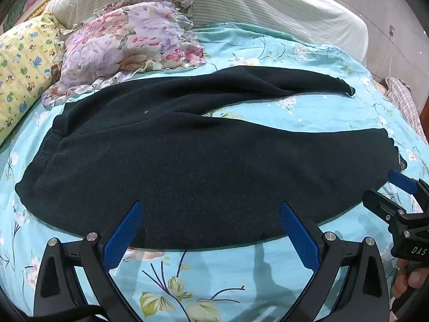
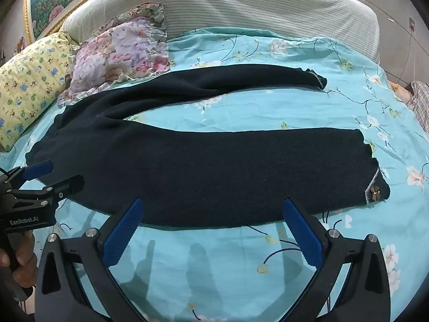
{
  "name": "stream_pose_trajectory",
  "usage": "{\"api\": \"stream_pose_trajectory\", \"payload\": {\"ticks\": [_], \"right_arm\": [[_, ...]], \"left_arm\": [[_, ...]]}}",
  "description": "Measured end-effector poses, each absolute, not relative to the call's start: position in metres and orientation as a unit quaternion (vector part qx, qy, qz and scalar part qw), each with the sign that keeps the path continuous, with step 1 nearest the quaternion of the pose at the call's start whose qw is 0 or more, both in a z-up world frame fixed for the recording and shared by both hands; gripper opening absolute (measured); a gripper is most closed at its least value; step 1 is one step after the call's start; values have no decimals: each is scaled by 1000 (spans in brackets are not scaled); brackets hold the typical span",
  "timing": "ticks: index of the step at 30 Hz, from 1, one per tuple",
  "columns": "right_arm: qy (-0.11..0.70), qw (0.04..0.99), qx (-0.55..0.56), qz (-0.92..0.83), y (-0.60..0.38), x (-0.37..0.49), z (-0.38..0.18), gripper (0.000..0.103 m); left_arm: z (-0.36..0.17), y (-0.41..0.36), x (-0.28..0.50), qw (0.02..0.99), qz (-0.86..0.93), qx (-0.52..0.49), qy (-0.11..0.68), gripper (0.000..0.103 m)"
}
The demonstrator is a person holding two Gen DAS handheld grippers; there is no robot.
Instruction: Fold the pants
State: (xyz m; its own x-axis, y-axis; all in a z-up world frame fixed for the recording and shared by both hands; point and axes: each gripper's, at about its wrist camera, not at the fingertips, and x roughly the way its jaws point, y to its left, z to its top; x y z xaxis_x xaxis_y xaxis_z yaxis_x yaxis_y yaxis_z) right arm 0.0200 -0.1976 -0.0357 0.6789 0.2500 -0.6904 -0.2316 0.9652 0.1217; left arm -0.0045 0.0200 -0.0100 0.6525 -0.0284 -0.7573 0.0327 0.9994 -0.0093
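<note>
In the left wrist view, your left gripper (image 1: pixel 210 226) hung with its two blue pads spread as wide as they go, holding nothing. One pair of dark navy pants (image 1: pixel 187 161) lay flat on the turquoise floral bedsheet (image 1: pixel 214 281), just ahead of and below the pads, with the near edge of the cloth running across between them. The pants' long axis ran side to side across the bed: waistband toward the left edge, two legs fanning out toward the right, the nearer leg parallel to the bed's near edge. At the picture's right edge your right gripper (image 1: pixel 396 187) showed, also spread and empty, poised near the nearer leg's cuff. Beyond the pants, toward the head of the bed, lay two pillows: a pink-and-lilac floral pillow (image 1: pixel 128 43) and a yellow cartoon-print pillow (image 1: pixel 24 72) at the left corner.

In the right wrist view, your right gripper (image 2: pixel 213 225) was likewise fully spread and empty, its pads over the near edge of the nearer leg, closer to the cuff end (image 2: pixel 372 185), which bore a small ornament. Your left gripper (image 2: pixel 51 177) appeared at the left, beside the waistband end. So the left was nearer the waist and the right nearer the cuffs. One pair of pants, two legs, two grippers, two pillows.
</note>
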Motion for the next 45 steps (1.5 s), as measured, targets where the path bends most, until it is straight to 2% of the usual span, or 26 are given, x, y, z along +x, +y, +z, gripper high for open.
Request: {"api": "stream_pose_trajectory", "payload": {"ticks": [22,40,45], "right_arm": [[368,920,12,135,-199,15,-30,103],[407,904,3,128,-194,12,-27,103],[390,912,7,130,-194,13,-25,103]], "left_arm": [[-9,19,-6,910,-20,1,415,102],[-11,25,-5,906,-26,-12,421,102],[-9,29,-2,905,-29,-19,423,102]]}}
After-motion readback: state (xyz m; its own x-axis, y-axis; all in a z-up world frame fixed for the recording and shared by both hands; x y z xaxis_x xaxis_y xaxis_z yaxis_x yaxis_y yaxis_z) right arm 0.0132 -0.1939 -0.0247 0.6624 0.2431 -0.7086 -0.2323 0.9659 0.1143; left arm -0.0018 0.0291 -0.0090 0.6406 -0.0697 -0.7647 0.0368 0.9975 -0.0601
